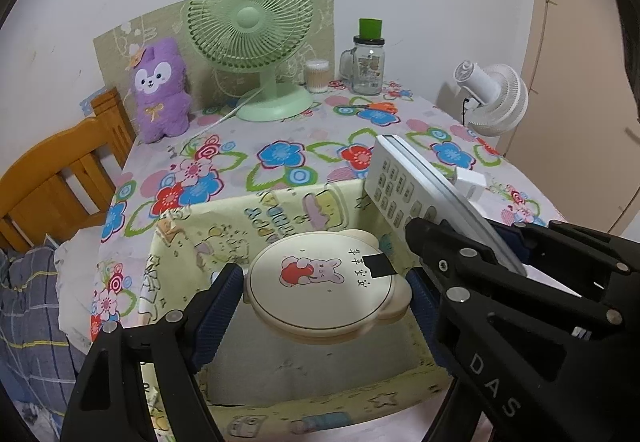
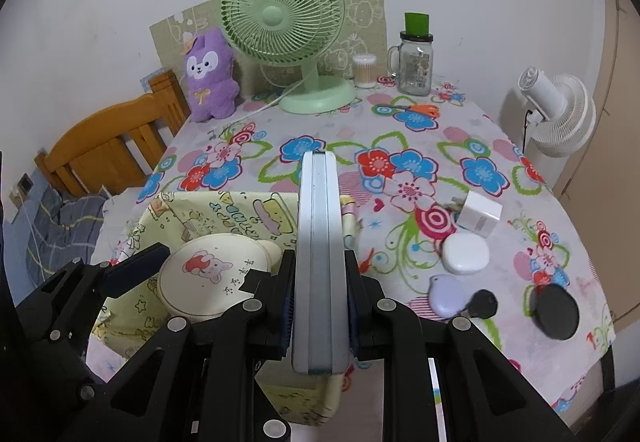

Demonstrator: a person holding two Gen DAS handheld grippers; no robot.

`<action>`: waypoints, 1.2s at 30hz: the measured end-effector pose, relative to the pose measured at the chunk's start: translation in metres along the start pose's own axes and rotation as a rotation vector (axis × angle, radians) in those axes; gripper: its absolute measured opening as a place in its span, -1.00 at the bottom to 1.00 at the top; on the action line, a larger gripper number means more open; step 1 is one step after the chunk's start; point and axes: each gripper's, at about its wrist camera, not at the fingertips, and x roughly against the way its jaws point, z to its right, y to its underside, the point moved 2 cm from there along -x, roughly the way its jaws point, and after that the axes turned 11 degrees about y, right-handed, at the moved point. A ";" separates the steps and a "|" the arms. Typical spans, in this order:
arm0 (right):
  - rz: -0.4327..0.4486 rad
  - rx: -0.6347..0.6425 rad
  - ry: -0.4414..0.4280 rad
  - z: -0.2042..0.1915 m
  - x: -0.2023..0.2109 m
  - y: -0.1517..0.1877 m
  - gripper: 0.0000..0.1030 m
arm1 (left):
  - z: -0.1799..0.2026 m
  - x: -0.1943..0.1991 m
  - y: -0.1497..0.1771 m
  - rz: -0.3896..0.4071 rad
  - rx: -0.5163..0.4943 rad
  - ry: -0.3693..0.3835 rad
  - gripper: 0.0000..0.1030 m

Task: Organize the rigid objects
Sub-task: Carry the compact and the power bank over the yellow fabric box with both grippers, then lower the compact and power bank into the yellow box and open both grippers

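Compact [image 1: 326, 292] above bin [image 1: 224, 217]; remote [image 1: 404, 185] at its right.

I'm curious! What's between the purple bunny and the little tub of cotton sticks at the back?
The green fan stands between the purple plush bunny and the cotton swab tub, its white cord trailing toward the bunny. Both wrist views show it.

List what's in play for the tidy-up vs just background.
In play: cream round bear-eared compact in left gripper; white remote control in right gripper; yellow fabric bin.

Background: green desk fan, purple plush, glass jar.
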 end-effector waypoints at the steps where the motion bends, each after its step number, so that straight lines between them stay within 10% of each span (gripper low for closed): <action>1: 0.000 0.002 0.002 -0.002 0.000 0.001 -0.54 | -0.003 0.000 0.001 -0.002 0.003 -0.001 0.63; 20: -0.060 -0.025 0.069 -0.026 -0.025 0.019 -0.52 | -0.038 -0.026 0.021 -0.084 0.026 -0.035 0.65; 36: -0.049 -0.042 0.056 -0.032 -0.008 0.017 0.32 | -0.041 -0.007 0.018 -0.049 0.049 0.014 0.91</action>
